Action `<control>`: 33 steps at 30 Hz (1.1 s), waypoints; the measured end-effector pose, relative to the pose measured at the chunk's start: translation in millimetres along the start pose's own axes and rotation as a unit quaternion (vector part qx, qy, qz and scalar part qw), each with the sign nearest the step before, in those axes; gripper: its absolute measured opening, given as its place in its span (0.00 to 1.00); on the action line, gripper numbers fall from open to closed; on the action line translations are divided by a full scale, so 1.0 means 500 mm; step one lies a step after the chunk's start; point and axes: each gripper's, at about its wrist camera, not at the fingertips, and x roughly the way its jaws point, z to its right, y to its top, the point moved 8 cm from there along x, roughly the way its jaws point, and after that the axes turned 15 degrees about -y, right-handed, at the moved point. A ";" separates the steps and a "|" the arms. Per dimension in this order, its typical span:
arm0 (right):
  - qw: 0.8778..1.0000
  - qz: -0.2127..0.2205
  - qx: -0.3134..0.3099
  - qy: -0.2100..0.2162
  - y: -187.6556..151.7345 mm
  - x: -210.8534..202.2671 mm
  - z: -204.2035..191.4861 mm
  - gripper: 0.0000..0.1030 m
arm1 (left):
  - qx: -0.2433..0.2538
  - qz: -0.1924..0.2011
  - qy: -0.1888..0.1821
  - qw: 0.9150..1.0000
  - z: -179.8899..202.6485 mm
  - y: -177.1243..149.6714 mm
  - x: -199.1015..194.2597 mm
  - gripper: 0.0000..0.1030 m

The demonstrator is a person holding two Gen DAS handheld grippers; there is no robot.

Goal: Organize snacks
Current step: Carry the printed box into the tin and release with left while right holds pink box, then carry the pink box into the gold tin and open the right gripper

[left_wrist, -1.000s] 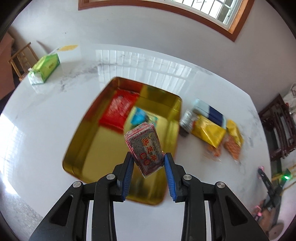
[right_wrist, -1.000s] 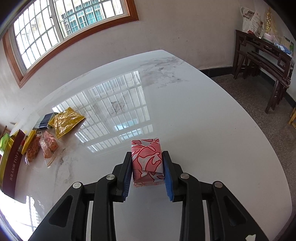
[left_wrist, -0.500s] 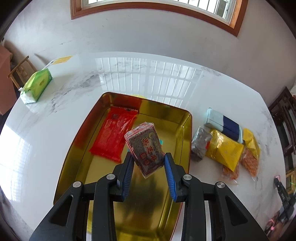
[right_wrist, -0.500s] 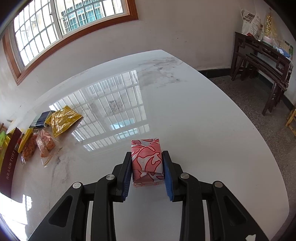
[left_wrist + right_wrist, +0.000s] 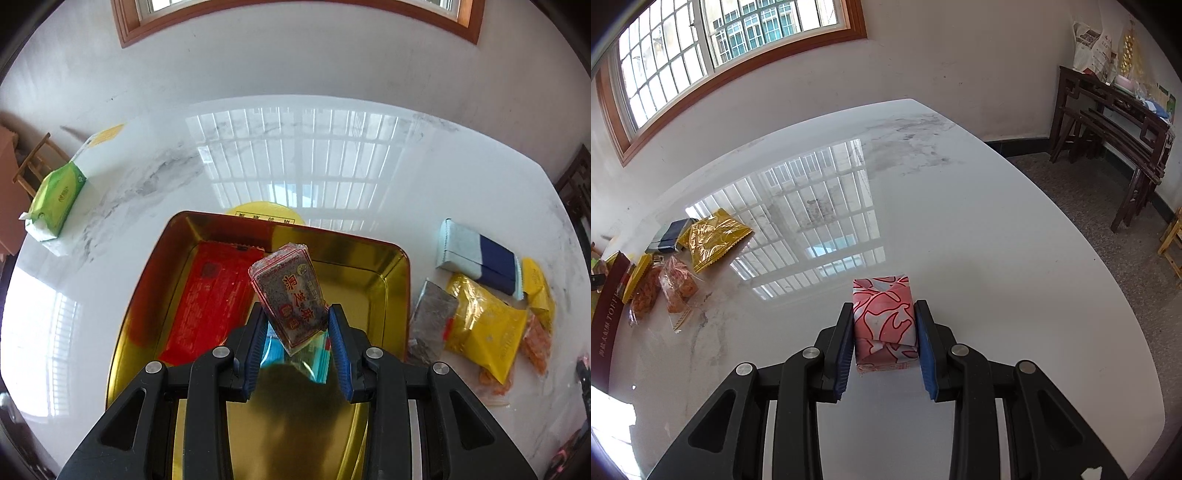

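Over the gold tin (image 5: pixel 397 280), L wrist view: left gripper (image 5: pixel 297 345) clamped narrow on a dark sesame-cake pack (image 5: pixel 290 295), clear wrap, red/yellow characters. Pack sits tilted betw. the blue pads (image 5: pixel 338 343), long axis running from the jaws up toward 11 o'clock, lower corner poking down past the pads. It hangs above the tin's interior, not touching the floor as far as I can tell.

Key relation: open tin floor lies at 12–1 o'clock from the pack. Red flat packet (image 5: pixel 210 291) already fills the tin's 9–10 o'clock side; a blue packet (image 5: pixel 314 360) lies directly under the jaws, partly hidden. Judgement: the drop wants the free strip to the right of the red packet, pack laid flat w/ long axis parallel to it. L hand is the one at the tin.

R wrist view: right gripper (image 5: pixel 884 341) closed snug on a pink-and-white wrapped block (image 5: pixel 884 321), held square, over bare white table (image 5: pixel 997 240), well apart from the tin.

View diffs: only L view shows the tin's inside and the green tissue pack (image 5: pixel 55 201) at 9 o'clock. Only R view shows the pink block; the tin there is just a sliver at 9 o'clock. Loose snacks pile shows in both: gold foil bag (image 5: pixel 714 238) (image 5: pixel 484 325), orange crackers (image 5: pixel 677 284), blue-white box (image 5: pixel 476 254).
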 end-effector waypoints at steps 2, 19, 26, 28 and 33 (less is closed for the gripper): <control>1.000 0.000 0.000 0.000 0.000 -0.001 0.000 0.28 | 0.001 -0.003 0.003 1.000 -0.003 0.003 0.010 0.33; 1.000 0.000 0.000 -0.001 0.000 0.001 -0.001 0.28 | 0.032 0.004 0.017 0.999 0.022 0.016 0.019 0.31; 1.000 0.000 -0.001 -0.002 0.000 0.000 -0.001 0.28 | 0.051 0.007 0.034 0.998 0.034 0.006 0.004 0.32; 1.000 0.000 -0.002 -0.003 0.000 0.000 0.000 0.28 | 0.056 0.010 0.036 0.998 0.036 0.001 -0.007 0.32; 1.000 0.001 -0.005 -0.008 0.000 0.000 0.003 0.28 | 0.060 0.038 0.039 0.997 0.038 -0.026 -0.061 0.34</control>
